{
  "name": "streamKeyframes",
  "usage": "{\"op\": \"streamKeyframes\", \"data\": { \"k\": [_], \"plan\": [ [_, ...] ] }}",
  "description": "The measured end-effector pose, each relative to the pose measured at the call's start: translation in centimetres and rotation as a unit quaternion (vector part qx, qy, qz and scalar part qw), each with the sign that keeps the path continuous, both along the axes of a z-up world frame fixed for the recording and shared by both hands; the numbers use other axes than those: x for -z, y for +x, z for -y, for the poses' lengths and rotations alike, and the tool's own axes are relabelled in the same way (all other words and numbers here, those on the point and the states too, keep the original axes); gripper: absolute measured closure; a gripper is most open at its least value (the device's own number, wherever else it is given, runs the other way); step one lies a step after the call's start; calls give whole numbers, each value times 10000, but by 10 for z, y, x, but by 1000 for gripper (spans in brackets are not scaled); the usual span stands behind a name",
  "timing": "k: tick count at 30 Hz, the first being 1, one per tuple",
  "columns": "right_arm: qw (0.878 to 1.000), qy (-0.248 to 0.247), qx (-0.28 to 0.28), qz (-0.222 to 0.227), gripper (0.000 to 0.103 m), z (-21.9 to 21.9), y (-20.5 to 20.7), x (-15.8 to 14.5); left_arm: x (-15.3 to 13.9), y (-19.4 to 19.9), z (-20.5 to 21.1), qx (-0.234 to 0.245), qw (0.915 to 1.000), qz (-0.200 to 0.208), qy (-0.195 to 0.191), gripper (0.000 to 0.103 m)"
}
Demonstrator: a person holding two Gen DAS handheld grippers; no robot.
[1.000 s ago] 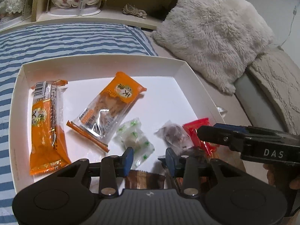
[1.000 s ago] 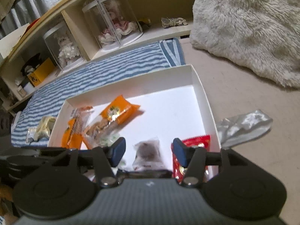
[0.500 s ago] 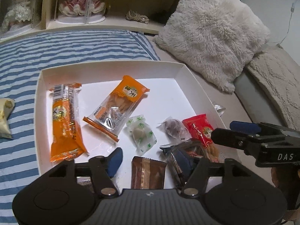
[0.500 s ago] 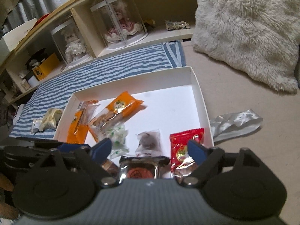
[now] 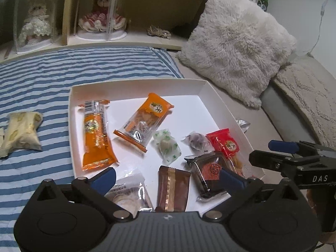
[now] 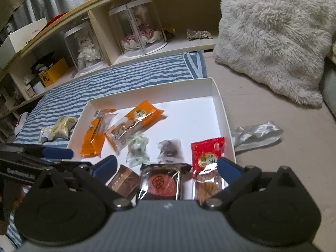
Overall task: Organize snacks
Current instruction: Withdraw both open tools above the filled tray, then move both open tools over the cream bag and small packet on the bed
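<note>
A white tray (image 5: 134, 85) (image 6: 218, 103) on the bed holds several snacks: a long orange packet (image 5: 95, 136), an orange-topped clear packet (image 5: 145, 118), a green-white candy (image 5: 167, 146), a dark candy (image 5: 195, 140), a red packet (image 5: 227, 148) (image 6: 206, 153), a dark mooncake packet (image 5: 210, 172) (image 6: 160, 181) and a brown bar (image 5: 172, 189). My left gripper (image 5: 168, 177) is open and empty over the tray's near edge. My right gripper (image 6: 166, 168) is open and empty above the mooncake packet; it also shows in the left wrist view (image 5: 283, 147).
A cream snack packet (image 5: 21, 132) (image 6: 61, 127) lies on the striped blanket (image 5: 42, 79) left of the tray. A silver wrapper (image 6: 256, 134) lies right of the tray. A fluffy white pillow (image 5: 235, 48) sits behind. Shelves with doll cases (image 5: 100, 12) stand at the back.
Both grippers have opened wide and pulled back from the tray. The mooncake packet and brown bar now lie in the tray's near part.
</note>
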State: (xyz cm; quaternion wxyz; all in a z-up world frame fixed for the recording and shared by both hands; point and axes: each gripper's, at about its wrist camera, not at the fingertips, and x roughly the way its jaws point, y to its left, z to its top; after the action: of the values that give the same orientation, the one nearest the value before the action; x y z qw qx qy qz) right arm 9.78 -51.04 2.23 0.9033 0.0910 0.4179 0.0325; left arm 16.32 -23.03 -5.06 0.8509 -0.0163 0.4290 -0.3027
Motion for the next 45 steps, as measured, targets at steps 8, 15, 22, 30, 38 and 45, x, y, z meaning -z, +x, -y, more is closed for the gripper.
{"op": "streamKeyframes", "data": {
  "k": [8,15,22,30,38,45],
  "plan": [
    [9996,-173,-66,224,1,-11,-18,-15,-17,-13,-28,-195,9997,120,-43,0],
    [9983,-259,-113,518,1,-24,-29,-33,-31,-20,-67,-416,9986,296,-154,0],
    [9967,-319,-379,648,1,-46,-21,-40,-40,-21,-123,-846,9953,442,-156,0],
    [9943,-311,-630,801,1,-103,1,-40,-37,-15,-191,-1376,9891,504,-148,0],
    [9909,-300,-924,930,0,-172,27,-28,-23,1,-245,-1959,9787,561,-253,0],
    [9892,-226,-1113,923,0,-233,58,-8,-7,28,-270,-2370,9686,525,-534,0]
  ]
}}
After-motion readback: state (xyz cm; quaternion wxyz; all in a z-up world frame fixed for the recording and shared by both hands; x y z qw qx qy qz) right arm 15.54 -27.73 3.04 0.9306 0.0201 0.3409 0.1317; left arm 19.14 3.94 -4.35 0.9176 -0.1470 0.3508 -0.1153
